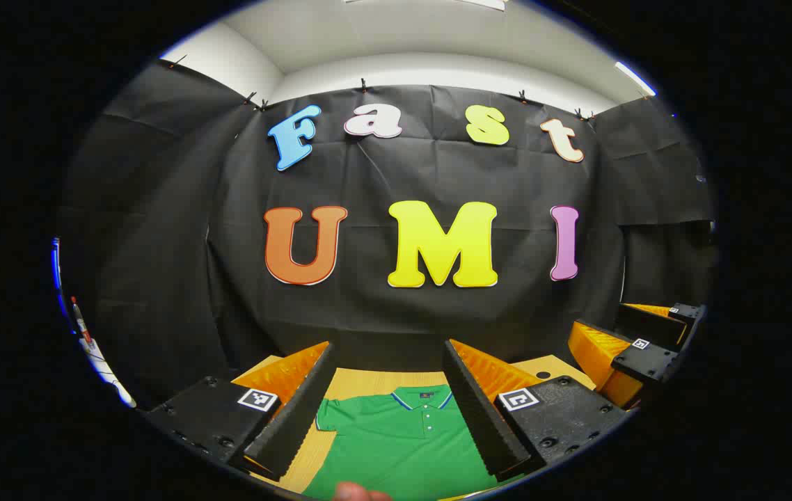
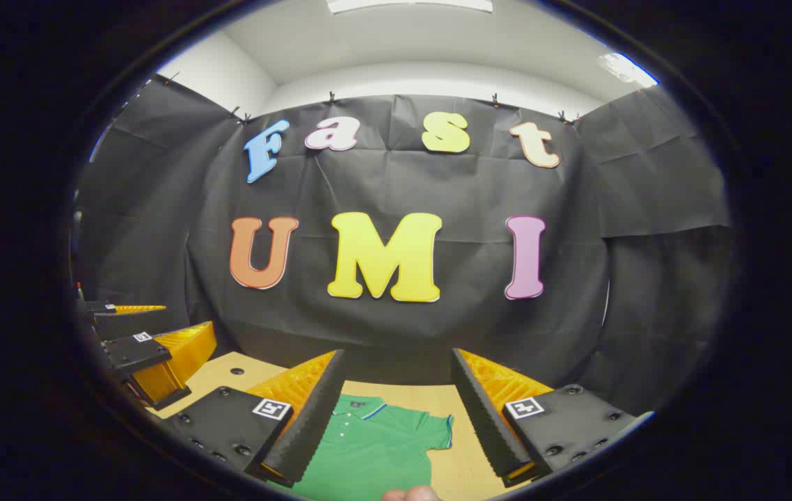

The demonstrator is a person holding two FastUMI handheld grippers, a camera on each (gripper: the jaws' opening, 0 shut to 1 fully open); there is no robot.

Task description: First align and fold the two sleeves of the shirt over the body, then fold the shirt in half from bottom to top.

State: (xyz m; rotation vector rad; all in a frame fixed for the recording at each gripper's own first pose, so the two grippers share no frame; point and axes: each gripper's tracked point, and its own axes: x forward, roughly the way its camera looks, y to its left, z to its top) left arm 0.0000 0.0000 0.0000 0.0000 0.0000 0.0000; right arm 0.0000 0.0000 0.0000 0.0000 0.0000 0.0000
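Observation:
A green polo shirt (image 1: 403,438) lies flat on the wooden table (image 1: 368,381), collar and buttons toward the far wall. My left gripper (image 1: 389,348) hovers above its near part, open, with the shirt's left short sleeve (image 1: 326,417) showing beside one finger. In the right gripper view the shirt (image 2: 375,445) has its right sleeve (image 2: 438,428) spread out on the table, and my right gripper (image 2: 397,355) hangs open above it. Neither gripper touches the cloth. The two grippers are held side by side: the right gripper (image 1: 619,323) shows at the right, the left gripper (image 2: 152,321) at the left.
The black cloth wall closes off the far edge of the table (image 2: 222,376). A small round hole (image 2: 232,370) sits in the tabletop near the far left corner. A person's fingertip (image 1: 361,492) shows at the bottom edge.

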